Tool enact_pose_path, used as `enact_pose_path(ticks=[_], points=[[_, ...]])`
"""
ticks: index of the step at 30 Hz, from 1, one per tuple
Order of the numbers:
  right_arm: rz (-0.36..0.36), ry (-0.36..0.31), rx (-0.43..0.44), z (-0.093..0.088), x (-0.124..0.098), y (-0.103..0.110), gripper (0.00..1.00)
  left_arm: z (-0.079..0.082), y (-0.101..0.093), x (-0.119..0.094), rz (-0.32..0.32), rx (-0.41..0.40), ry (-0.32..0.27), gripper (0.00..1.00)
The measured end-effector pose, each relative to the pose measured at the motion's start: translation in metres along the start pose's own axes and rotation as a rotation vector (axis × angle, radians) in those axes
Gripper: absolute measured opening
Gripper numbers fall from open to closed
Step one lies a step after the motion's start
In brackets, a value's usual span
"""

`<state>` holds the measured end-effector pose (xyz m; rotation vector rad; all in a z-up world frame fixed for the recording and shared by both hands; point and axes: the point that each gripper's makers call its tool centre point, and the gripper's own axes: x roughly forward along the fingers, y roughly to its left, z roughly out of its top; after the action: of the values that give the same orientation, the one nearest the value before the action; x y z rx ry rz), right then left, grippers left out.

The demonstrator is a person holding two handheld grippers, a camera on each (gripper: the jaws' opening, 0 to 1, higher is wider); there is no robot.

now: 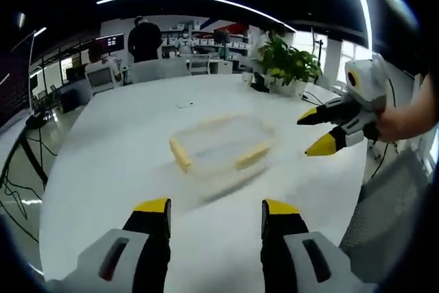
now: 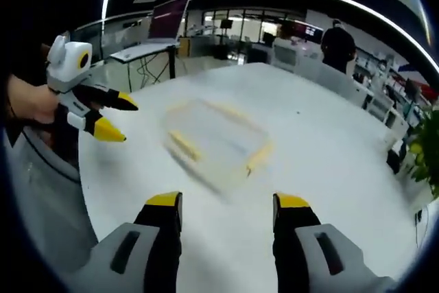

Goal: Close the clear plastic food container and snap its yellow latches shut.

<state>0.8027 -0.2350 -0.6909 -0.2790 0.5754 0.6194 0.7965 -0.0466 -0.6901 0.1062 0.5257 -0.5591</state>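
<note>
**Clear container sits mid-table, both grippers held off it**

The round white table (image 1: 123, 162) is mostly bare. At its far edge stands a leafy green potted plant (image 1: 288, 63), and a small pale scrap (image 1: 185, 105) lies on the top between that edge and the container; I cannot tell what it is. Beyond the table a person in dark clothes (image 1: 144, 39) stands with their back turned near desks and shelves, and an open laptop with a purple-lit screen (image 2: 168, 18) sits on a separate desk. A grey mesh chair back (image 1: 384, 204) stands at the table's rim. Nothing lies between either gripper and the container.

The clear rectangular plastic food container with yellow latches (image 1: 221, 143) rests flat on the table near its middle. It looks blurred in both views, so I cannot tell whether the lid is fully seated or the latches are snapped. One yellow latch (image 1: 180, 155) shows along the short side, another (image 1: 252, 156) along the near long side. I can make out nothing inside it.

The left gripper (image 1: 216, 214), grey with yellow tips, hovers short of the container with its jaws spread and holding nothing. The right gripper (image 2: 228, 209) is likewise spread wide, off the container; in the left gripper view it hangs to one side, held in a hand (image 1: 405, 118)
</note>
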Motion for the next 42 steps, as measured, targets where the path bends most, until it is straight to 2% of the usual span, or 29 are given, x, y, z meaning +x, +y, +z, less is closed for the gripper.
enact_pose_path(ticks=[5,10,15,18,20,28,34,37,42], points=[[-0.020,-0.042,0.030,0.004,-0.027,0.014,0.50,0.011,-0.011,-0.025,0.026,-0.008,-0.052,0.47],[-0.047,-0.068,0.047,-0.003,-0.053,0.025,0.50,0.014,-0.022,-0.047,0.042,-0.023,-0.103,0.46],[-0.096,-0.099,0.073,-0.010,-0.076,0.028,0.49,0.017,-0.027,-0.061,0.068,-0.046,-0.163,0.44],[-0.112,-0.109,0.088,-0.013,-0.084,0.031,0.49,0.019,-0.029,-0.064,0.069,-0.038,-0.172,0.44],[-0.126,-0.123,0.098,-0.014,-0.091,0.034,0.49,0.026,-0.026,-0.070,0.083,-0.048,-0.194,0.44],[-0.145,-0.156,0.099,-0.011,-0.102,0.040,0.48,0.028,-0.024,-0.088,0.125,-0.067,-0.236,0.44],[-0.171,-0.150,0.079,-0.017,-0.099,0.041,0.47,0.025,-0.021,-0.091,0.159,-0.046,-0.265,0.42],[-0.171,-0.169,0.062,-0.013,-0.102,0.043,0.46,0.028,-0.020,-0.094,0.166,-0.051,-0.286,0.42],[-0.164,-0.179,0.078,-0.012,-0.103,0.042,0.45,0.028,-0.022,-0.093,0.162,-0.040,-0.282,0.42]])
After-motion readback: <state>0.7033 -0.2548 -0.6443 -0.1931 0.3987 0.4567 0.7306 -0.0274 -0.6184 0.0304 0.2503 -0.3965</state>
